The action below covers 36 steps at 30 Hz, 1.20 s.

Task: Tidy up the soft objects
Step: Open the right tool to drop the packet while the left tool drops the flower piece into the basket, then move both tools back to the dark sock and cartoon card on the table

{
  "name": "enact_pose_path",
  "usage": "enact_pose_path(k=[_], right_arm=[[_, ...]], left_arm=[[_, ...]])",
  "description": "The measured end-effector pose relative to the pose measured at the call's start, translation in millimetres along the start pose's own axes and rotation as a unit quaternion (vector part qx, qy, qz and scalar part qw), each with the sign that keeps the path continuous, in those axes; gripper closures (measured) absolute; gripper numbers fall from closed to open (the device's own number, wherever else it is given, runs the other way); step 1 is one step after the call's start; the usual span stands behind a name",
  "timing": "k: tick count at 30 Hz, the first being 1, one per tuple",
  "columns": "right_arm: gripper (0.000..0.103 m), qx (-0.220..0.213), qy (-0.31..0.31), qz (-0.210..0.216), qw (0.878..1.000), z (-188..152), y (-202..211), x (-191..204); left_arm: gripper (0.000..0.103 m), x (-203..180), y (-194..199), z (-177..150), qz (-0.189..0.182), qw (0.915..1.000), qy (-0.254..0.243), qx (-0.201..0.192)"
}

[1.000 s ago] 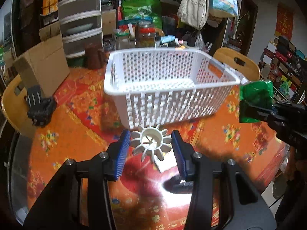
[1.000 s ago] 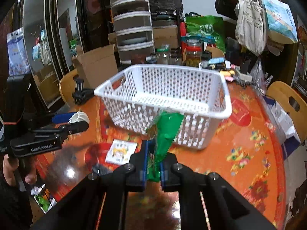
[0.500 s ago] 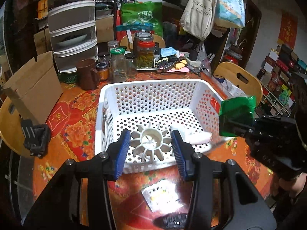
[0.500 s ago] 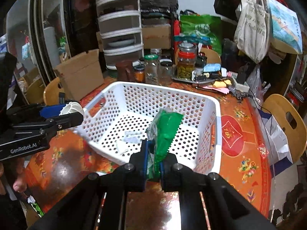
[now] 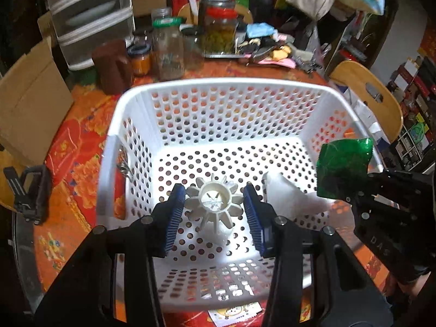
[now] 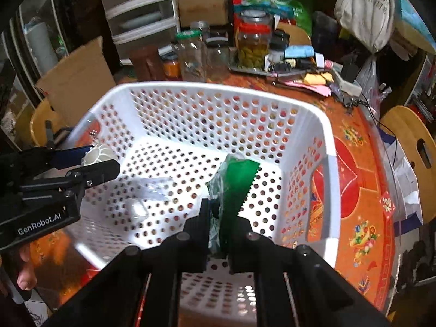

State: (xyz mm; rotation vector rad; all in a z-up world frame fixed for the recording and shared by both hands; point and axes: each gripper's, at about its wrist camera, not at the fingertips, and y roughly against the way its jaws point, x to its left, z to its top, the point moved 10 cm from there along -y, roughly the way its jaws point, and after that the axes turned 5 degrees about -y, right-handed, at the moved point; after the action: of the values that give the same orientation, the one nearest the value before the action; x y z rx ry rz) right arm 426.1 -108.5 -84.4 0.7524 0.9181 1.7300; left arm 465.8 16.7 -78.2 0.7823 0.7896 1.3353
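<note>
A white perforated basket (image 5: 130, 147) (image 6: 329, 141) stands on the red patterned table. My left gripper (image 5: 215, 204) is shut on a white finned round toy (image 5: 215, 197) and holds it over the basket's inside; it also shows in the right wrist view (image 6: 99, 155). My right gripper (image 6: 220, 212) is shut on a green crinkly packet (image 6: 235, 182) above the basket's right half; the packet also shows in the left wrist view (image 5: 343, 169). A clear-white soft packet (image 5: 288, 199) (image 6: 152, 188) lies on the basket floor.
Glass jars (image 5: 220, 32) and a brown mug (image 5: 113, 65) stand behind the basket. A cardboard box (image 5: 24, 103) and a black clamp (image 5: 32, 190) are at the left. Wooden chairs (image 6: 411, 136) ring the table. A printed card (image 5: 234, 310) lies by the basket's near edge.
Both grippers have moved forward and over the basket, carrying the white toy and the green packet. Each still holds its object.
</note>
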Motion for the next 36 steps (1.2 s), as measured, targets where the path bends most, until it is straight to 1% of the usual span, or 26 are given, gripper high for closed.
enact_pose_path(k=[4,6,10,12,13,15,17,20,21,23,25,27,28,29,30,31,33,34,35,36], right_arm=[[0.095,0.019,0.004,-0.006,1.000,0.9,-14.7,-1.1],[0.094,0.021,0.001,-0.007,1.000,2.2,-19.2,-2.1],[0.094,0.017,-0.006,-0.004,1.000,7.3,-22.0,-5.4],[0.090,0.015,-0.007,-0.005,1.000,9.6,-21.5,-7.2],[0.086,0.014,-0.008,-0.006,1.000,10.6,-20.9,-8.2],[0.080,0.009,-0.008,-0.005,1.000,12.0,-18.7,-8.7],[0.070,0.002,-0.012,-0.002,1.000,13.2,-15.3,-9.5],[0.059,-0.007,-0.013,0.001,1.000,13.9,-9.0,-8.4],[0.058,-0.010,-0.013,0.003,1.000,14.1,-6.9,-8.2],[0.052,-0.019,-0.014,0.007,1.000,15.1,0.7,-7.3],[0.048,-0.026,-0.015,0.011,0.999,15.3,8.3,-6.6],[0.042,-0.033,-0.016,0.008,0.999,14.6,18.6,-7.1],[0.035,-0.037,-0.015,0.006,0.999,14.1,23.0,-7.4],[0.030,-0.042,-0.014,0.007,0.999,13.9,28.2,-7.4],[0.029,-0.048,-0.013,0.010,0.999,13.0,35.5,-7.1],[0.027,-0.053,-0.014,0.011,0.998,11.4,41.1,-7.8],[0.018,-0.062,-0.020,0.010,0.998,8.3,51.7,-10.4],[0.010,-0.066,-0.021,0.009,0.998,5.2,57.5,-11.3],[0.006,-0.070,-0.019,0.008,0.997,1.7,63.1,-11.3],[0.005,-0.075,-0.018,0.008,0.997,-1.7,68.0,-11.2]], left_arm=[[0.061,0.2,-18.1,-1.7,0.004,0.9998,-0.002,0.019],[0.061,0.1,-23.8,-3.0,0.006,0.9996,-0.003,0.026],[0.061,0.4,-31.7,-6.9,-0.003,0.9993,0.004,0.036],[0.061,1.8,-32.4,-7.5,-0.006,0.9994,0.007,0.034],[0.059,2.2,-32.5,-7.6,-0.008,0.9993,0.008,0.034],[0.052,2.3,-31.4,-7.3,-0.015,0.9993,0.013,0.033],[0.044,1.2,-28.7,-5.9,-0.021,0.9993,0.015,0.026],[0.037,-4.0,-24.0,-5.2,-0.027,0.9993,0.012,0.021],[0.035,-6.2,-21.7,-5.0,-0.028,0.9994,0.009,0.018],[0.026,-9.3,-16.7,-4.1,-0.027,0.9996,0.005,0.010],[0.021,-10.7,-9.3,-2.9,-0.026,0.9997,0.004,0.000],[0.020,-12.1,-0.8,-2.1,-0.031,0.9994,0.006,-0.009],[0.018,-12.2,3.3,-2.3,-0.033,0.9994,0.007,-0.012],[0.014,-13.2,9.6,-2.9,-0.035,0.9992,0.006,-0.018],[0.012,-14.0,14.7,-4.2,-0.035,0.9991,0.004,-0.022],[0.008,-14.5,19.7,-5.6,-0.033,0.9991,0.001,-0.026],[0.005,-16.1,34.5,-11.2,-0.026,0.9990,-0.004,-0.037],[0.003,-16.8,41.8,-14.7,-0.023,0.9988,-0.008,-0.043],[0.001,-17.7,49.2,-19.0,-0.020,0.9985,-0.013,-0.050],[0.000,-18.8,57.5,-24.8,-0.019,0.9981,-0.016,-0.056]])
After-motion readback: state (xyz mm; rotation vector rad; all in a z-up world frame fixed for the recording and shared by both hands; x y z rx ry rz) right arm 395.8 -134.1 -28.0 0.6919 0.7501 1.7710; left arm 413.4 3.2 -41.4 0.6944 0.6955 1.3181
